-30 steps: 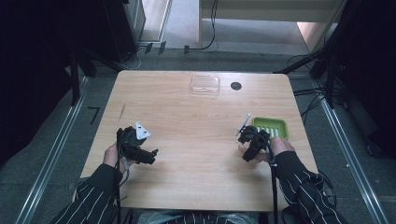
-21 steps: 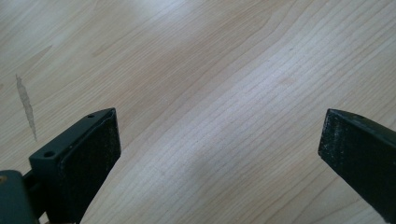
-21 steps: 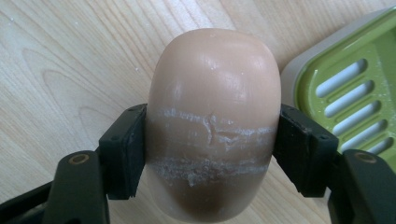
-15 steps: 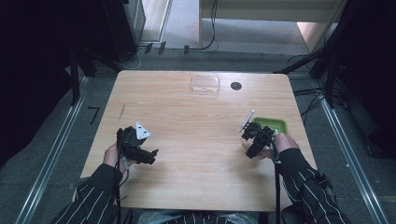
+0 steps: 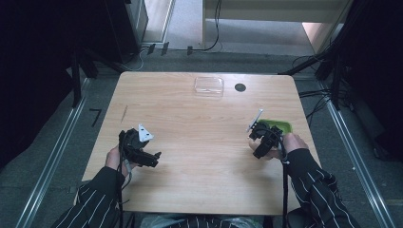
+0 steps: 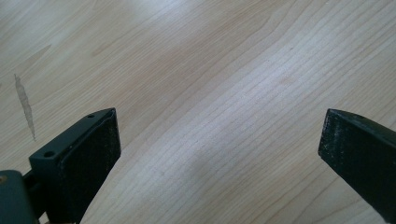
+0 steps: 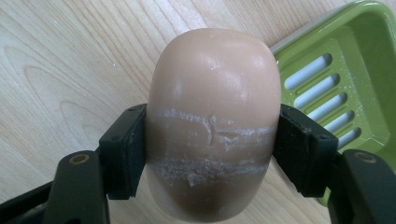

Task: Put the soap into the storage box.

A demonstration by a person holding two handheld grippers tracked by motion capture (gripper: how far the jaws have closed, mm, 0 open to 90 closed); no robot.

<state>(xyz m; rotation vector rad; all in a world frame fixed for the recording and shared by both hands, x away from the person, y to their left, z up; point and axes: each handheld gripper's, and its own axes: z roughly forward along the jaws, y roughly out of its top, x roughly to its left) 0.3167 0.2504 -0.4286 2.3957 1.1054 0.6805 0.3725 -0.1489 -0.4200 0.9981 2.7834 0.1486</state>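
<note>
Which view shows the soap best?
The right gripper view: the soap sits close up, clamped between the right gripper's fingers, beside the green dish. In the high view the gripper hides it; the left gripper view faces the table.

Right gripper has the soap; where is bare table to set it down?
The widest free patch is the bare table between the left gripper and the right gripper, up to the clear lid. The green soap dish beside the soap is empty. It is tight only around the right gripper and dish.

overhead table point(image 5: 199, 156), two close tongs views
</note>
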